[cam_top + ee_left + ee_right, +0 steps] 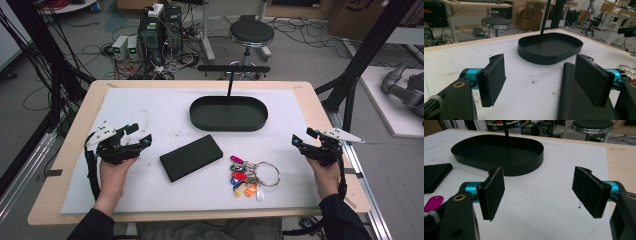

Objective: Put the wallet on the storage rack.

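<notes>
Jaws on both grippers stand wide apart, holding nothing.

High view: the left gripper (131,136) hovers at the left of the white surface (150,107), just left of the flat black case (191,157), which lies at a slant near the middle. The right gripper (303,138) hovers well off to the right. A key bunch (248,177) with coloured tags lies just right of the case on the near side, and the oval tray (229,113) sits beyond both, toward the far edge. The case looks low and smooth-topped, so the risk I see is that the jaws slide off its thin edges or push it along the surface into the keys rather than lift it.

Left gripper view: the case (574,100) runs under the right-hand jaw, not between the two, with the tray (550,47) ahead. Closing from here would likely pinch one edge or miss; the gripper seems to need a shift toward the case first.

Right gripper view: the jaws frame bare surface, with the tray (499,152) far ahead, a case corner (435,176) at the left and a pink tag (434,203) nearer. A loose ring of keys could snag or drag if caught by a tag alone.
</notes>
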